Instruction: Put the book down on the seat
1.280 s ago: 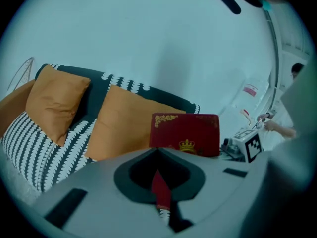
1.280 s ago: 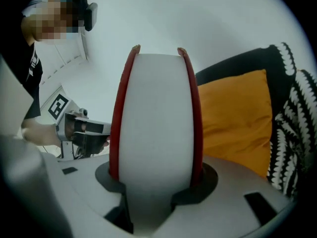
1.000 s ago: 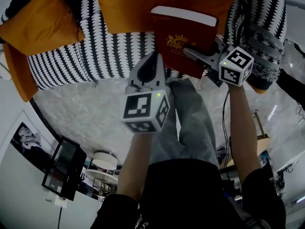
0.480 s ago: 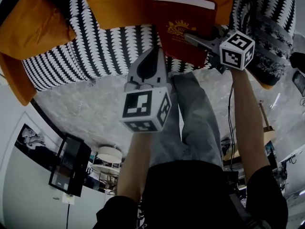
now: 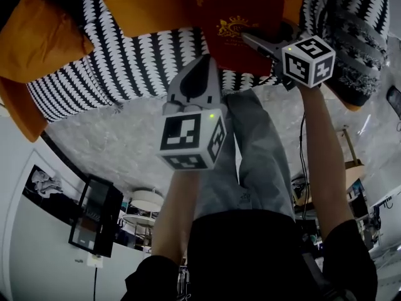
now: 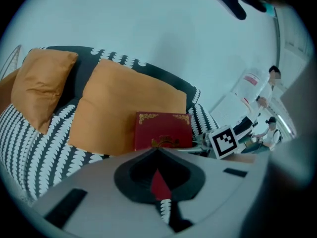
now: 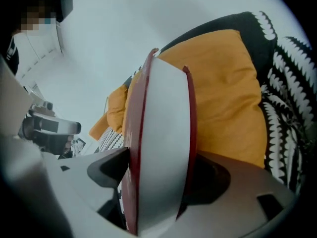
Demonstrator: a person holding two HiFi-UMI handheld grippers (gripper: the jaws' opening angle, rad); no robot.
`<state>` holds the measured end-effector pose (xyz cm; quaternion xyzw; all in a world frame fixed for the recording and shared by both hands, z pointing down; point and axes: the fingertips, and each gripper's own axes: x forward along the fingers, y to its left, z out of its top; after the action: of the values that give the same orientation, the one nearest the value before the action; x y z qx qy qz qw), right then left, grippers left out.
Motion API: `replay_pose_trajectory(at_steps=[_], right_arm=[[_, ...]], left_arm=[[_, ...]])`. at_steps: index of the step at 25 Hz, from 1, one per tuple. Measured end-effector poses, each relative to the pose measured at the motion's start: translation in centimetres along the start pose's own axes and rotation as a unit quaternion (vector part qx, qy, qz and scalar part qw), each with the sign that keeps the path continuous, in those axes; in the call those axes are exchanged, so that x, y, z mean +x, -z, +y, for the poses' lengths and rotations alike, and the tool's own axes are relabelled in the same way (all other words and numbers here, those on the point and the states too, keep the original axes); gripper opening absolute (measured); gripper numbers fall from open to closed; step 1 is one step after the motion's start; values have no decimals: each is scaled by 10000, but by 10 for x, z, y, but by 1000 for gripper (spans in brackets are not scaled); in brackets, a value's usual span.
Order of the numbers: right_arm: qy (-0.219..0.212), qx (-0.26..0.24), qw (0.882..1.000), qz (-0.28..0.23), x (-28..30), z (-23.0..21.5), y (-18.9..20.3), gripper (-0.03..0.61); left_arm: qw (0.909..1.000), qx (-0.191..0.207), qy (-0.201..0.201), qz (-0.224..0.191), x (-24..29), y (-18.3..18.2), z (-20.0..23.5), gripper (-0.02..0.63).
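The dark red book [image 5: 235, 17] with a gold crest stands on edge on the sofa seat, leaning against a big orange cushion [image 5: 156, 5]. My right gripper [image 5: 250, 39] reaches in from the right. The book's [image 7: 163, 148] white page block sits between its jaws, which are opening; a dark gap shows beside the right cover. My left gripper [image 5: 199, 68] hovers in front of the seat, shut and empty. In the left gripper view the book [image 6: 163, 128] faces me beyond the joined tips [image 6: 157, 150].
The sofa [image 5: 125, 68] is black with a white scallop pattern. A second orange cushion [image 5: 44, 36] lies at its left end, and a patterned throw [image 5: 351, 36] hangs over the right arm. Marble floor [image 5: 125, 143] and the person's legs are below.
The right gripper and the book have moved a little farther back toward the cushion. The left gripper has hardly shifted.
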<state>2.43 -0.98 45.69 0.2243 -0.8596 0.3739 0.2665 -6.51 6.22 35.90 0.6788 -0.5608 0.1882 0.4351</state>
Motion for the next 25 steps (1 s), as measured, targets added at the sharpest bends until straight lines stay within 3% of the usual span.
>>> replay_pose_trajectory(at_steps=[5,10,14,17,22,24,25], right_arm=[[626,41,9980,-73,-8,-12,5,387],[1709,-120,9849,-252,-55,-2,29,400],[1977,-283,9797,-194,-64,5,67,400],[1850,-75,9821,-343,-41,-8,79,399],[1959,289,9773,-757,-58,-12,7,399],[1951,480,9738,-1064,-77,-5,-12,393],[1934,531,9723,-1205,-84,0,-16,361]], left_arm=[[10000,23,-34,-35,-1,-2,-3,14],[9998,166,20,-51,-37,22,-29,14],[9998,205,65,-5,-41,64,-39,14],[9997,227,23,24,-14,77,-26,14],[9995,215,-10,-216,-9,10,-25,14],[9993,237,-51,-277,-12,-1,-33,14],[9992,252,-66,-300,-14,-2,-36,14]])
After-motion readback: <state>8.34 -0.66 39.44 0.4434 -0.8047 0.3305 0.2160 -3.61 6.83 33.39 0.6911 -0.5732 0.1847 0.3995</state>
